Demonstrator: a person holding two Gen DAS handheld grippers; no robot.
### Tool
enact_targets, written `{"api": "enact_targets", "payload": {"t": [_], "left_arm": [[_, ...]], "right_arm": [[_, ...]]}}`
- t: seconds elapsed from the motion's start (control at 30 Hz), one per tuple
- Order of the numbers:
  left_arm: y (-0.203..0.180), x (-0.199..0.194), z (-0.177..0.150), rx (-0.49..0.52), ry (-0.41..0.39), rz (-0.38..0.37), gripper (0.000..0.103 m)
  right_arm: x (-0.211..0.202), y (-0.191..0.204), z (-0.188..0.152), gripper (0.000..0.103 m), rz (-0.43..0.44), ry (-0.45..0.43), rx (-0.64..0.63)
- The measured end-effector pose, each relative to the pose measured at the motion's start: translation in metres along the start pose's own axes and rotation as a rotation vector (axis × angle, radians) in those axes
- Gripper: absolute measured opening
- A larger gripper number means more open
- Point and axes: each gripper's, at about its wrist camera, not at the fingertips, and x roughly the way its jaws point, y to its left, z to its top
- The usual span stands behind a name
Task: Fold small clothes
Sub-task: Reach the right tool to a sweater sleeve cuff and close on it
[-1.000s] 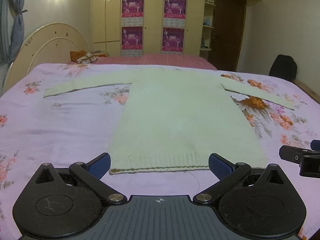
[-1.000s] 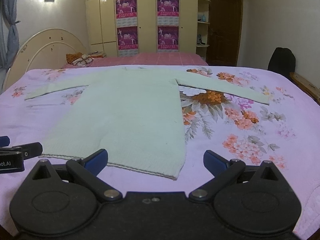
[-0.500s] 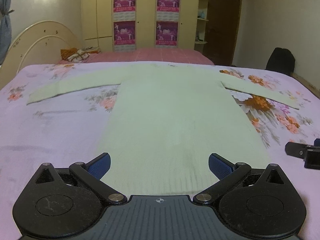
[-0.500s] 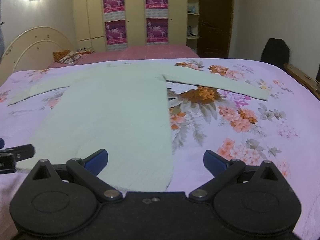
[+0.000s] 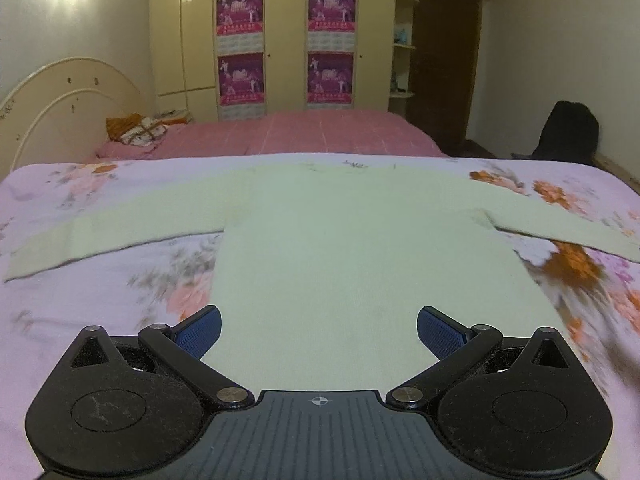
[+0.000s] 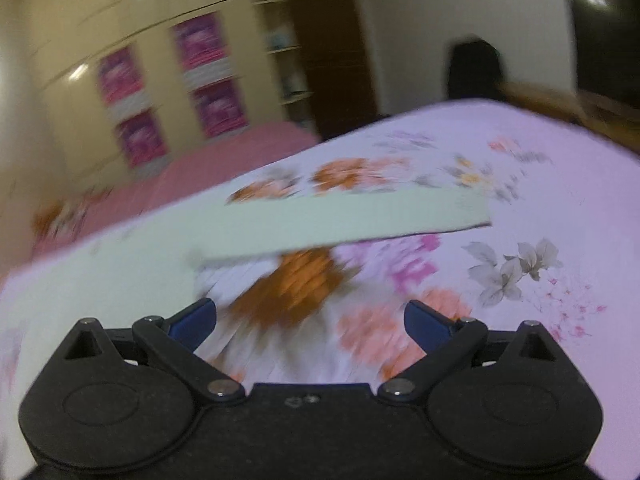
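**Right gripper swings toward the right sleeve; left moves in over the body**

Your two grippers have split up. A second ago both looked square down the pale green sweater [image 5: 360, 248] from beyond its near hem. Now your left gripper [image 5: 319, 330] has pushed forward: the hem has slipped out of its view beneath the tool, and the body panel fills the space between its blue pads [image 5: 200, 330]. Its jaws stand wide and hold nothing.

Your right gripper [image 6: 310, 322] has turned sharply to the right. Its view is tilted and heavily blurred, which suggests a fast move. It now looks over the floral bedsheet [image 6: 540, 208] rather than the sweater's body, with the right sleeve [image 6: 344, 222] lying flat across the far side of its view, cuff end pointing right. Its jaws are also wide and empty, and they are not yet at the sleeve.

The sweater itself has not shifted. It lies spread flat on the sheet, front hem nearest you, collar far, both sleeves stretched outward; the left sleeve [image 5: 112, 236] runs off to the near left in the left view.

My reading: no fold has begun. The right gripper looks headed for the sleeve, likely to bring it in over the body first. Slow down before you close, since the blur makes it hard to judge where the pads will meet the cloth.
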Motion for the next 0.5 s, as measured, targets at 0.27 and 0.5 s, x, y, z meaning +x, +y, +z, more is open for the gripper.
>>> {"api": "enact_targets", "payload": {"t": [0.27, 0.5], "left_arm": [[0.007, 0.069, 0.018, -0.030, 0.054, -0.021, 0.103], [0.007, 0.105, 0.019, -0.009, 0.082, -0.021, 0.103]], "right_arm": [[0.089, -0.079, 0.032, 0.097, -0.050, -0.009, 0.337], [0.123, -0.119, 0.034, 0.095, -0.064, -0.007, 0.475]]}}
